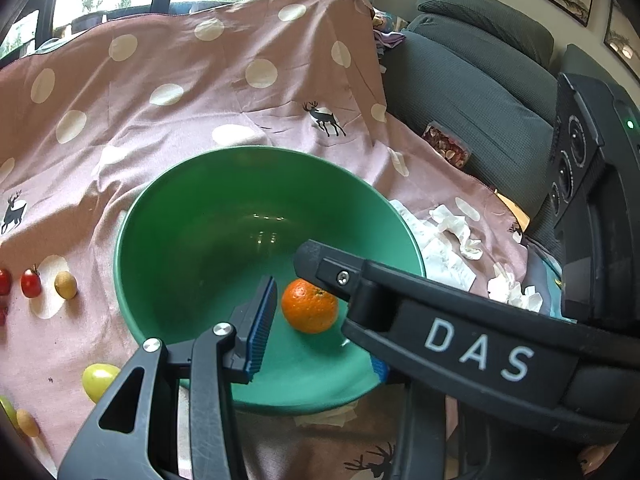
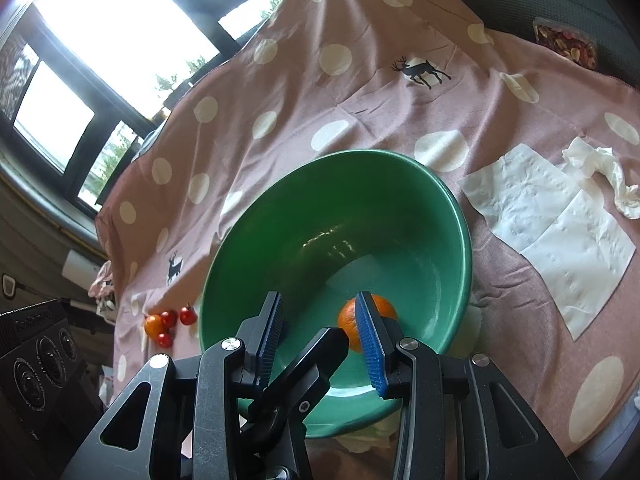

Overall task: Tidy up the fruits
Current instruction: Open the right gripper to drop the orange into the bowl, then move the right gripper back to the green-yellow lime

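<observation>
Holding both tongs over the green bowl [image 1: 132, 216], I keep my right gripper [image 2: 320, 334] released and my left gripper [image 1: 320, 320] released too. 1 orange [image 1: 309, 306] lies inside the bowl at lower centre. 2 cherry tomatoes [image 1: 31, 283] wait at the left edge, on the pink cloth [image 1: 240, 80].

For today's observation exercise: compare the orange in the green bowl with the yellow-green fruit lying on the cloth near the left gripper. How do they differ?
The orange lies inside the green bowl; the yellow-green fruit lies outside it, on the pink cloth. The orange is deep orange with a dimpled skin and a stem scar; the yellow-green fruit looks smooth and glossy. The orange appears larger. Both are roundish, and neither is gripped.
</observation>
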{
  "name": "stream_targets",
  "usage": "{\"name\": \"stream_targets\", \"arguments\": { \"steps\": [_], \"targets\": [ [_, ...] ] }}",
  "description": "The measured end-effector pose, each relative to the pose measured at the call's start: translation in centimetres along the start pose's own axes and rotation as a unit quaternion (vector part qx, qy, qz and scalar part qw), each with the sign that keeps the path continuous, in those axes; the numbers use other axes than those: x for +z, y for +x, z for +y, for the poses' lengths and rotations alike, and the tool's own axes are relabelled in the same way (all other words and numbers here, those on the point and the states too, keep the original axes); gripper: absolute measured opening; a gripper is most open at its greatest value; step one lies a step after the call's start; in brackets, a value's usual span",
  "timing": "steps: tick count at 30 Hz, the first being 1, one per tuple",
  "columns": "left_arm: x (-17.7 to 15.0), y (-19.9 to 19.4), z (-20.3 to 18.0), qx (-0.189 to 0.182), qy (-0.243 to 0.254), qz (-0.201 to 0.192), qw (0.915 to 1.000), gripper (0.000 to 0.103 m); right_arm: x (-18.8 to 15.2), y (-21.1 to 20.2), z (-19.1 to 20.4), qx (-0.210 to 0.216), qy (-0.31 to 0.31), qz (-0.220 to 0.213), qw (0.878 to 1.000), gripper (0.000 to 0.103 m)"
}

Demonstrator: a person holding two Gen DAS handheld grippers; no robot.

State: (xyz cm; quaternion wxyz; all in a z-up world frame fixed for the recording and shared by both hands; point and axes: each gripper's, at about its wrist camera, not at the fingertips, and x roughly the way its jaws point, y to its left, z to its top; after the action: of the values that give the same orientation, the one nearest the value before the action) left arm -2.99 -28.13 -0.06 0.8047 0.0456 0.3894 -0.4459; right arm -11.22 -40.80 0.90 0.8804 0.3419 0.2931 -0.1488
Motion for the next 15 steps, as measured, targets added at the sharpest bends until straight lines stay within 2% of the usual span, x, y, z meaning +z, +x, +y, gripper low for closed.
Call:
{"name": "stream_targets", "arguments": {
  "steps": [8,11,15],
  "targets": [
    [-0.3,-4.4,2.0,0.026,-0.015,-0.030,0.9991,0.044,0.1,-1.0,1.8,0.001,-0.022,-0.026,0.999,0.041],
    [-0.8,-6.9,3.3,0.061,-0.025,-0.050,0.9966,0.048,0.0,-1.1,2.6,0.000,-0.031,-0.025,0.999,0.040],
    [-1.6,-9.9,5.9,0.105,-0.055,-0.058,0.9912,0.051,-0.2,-1.0,4.1,0.006,-0.044,-0.024,0.999,0.040]
  ]
}}
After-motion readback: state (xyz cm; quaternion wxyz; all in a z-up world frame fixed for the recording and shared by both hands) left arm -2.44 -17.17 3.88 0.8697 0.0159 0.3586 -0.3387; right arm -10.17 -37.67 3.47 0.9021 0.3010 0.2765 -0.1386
